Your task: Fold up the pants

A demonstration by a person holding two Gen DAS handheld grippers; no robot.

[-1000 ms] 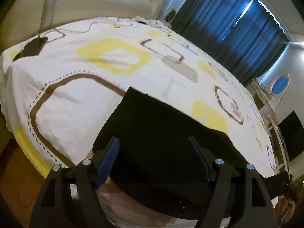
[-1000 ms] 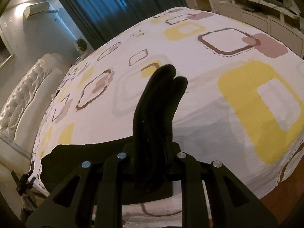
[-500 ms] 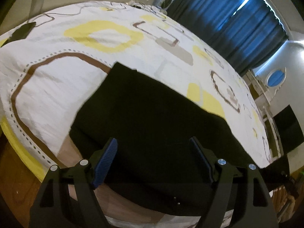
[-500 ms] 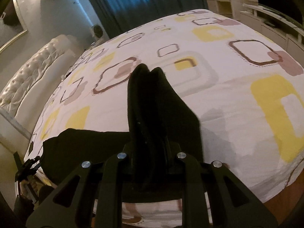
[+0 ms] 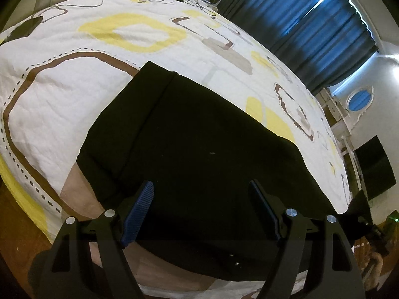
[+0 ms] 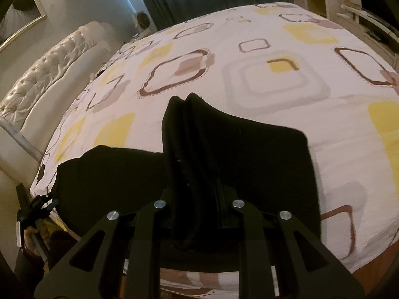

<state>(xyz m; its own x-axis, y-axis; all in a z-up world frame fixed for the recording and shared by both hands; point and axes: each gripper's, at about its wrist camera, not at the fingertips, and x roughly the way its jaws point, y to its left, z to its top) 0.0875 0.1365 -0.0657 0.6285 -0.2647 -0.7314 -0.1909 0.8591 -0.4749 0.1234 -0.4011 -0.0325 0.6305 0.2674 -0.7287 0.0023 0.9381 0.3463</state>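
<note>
- Here the left hand-held gripper (image 5: 199,209) hangs with its two fingers spread wide, blue pads facing each other, nothing between them; black cloth lies just below and beyond the tips.
- The right hand-held gripper (image 6: 197,214) has its fingers pressed together on a bunched ridge of the pants (image 6: 249,159), which stands up out of the grip in a tall fold.
- In the right wrist view, the pants spread from that pinched ridge to both sides: a flat panel with a squared corner to the right, a lower dark stretch to the left reaching the bed's edge.
- In the left wrist view, the pants (image 5: 194,137) lie flat as a broad black slab, a folded band running along the far left side.
- The garment rests near the edge of the bed (image 5: 62,89), on a white cover printed with yellow, brown and grey rounded squares.
- Beyond the bed hang dark blue curtains (image 5: 306,22); a tufted pale headboard (image 6: 49,69) shows at the left of the right wrist view.
</note>
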